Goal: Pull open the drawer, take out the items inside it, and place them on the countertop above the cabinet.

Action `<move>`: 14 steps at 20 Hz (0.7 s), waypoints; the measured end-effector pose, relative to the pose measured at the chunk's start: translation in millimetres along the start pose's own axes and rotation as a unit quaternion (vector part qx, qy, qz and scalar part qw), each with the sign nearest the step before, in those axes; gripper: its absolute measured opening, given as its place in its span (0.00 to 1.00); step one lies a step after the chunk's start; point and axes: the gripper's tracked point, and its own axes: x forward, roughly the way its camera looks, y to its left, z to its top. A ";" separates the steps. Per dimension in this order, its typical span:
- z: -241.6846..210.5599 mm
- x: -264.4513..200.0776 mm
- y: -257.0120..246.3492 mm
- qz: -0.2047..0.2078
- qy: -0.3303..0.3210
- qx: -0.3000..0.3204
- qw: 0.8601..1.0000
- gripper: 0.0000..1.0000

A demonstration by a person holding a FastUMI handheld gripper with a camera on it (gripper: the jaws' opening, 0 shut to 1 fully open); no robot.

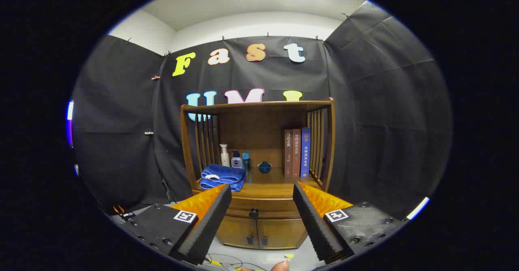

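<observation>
While the gripper (262, 206) hangs level in front of the wooden cabinet (259, 222), its two fingers (211, 218) stand wide apart with nothing between them; each is a wedge faced in ribbed black foam with an orange ridged side, and each carries one square black-and-white marker on its black body. Between the fingers, beyond their tips, sits the drawer (259, 206), a curved band of glossy brown wood with one dark round knob (254, 212), shut; below it are two cabinet doors. On the countertop (271, 188) above, under a slatted wooden hutch, lies one folded blue towel (222, 177), soft and plush; behind it stand three small bottles (235, 157), one white and slim, two bluish; one small blue lidded pot (264, 166) sits mid-shelf; three upright books (296, 152) lean against the right slats. A fingertip (280, 266) shows low between the fingers.
</observation>
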 end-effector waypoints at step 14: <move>9.0 4.8 -5.6 -0.003 -0.006 -0.005 1.000 0.99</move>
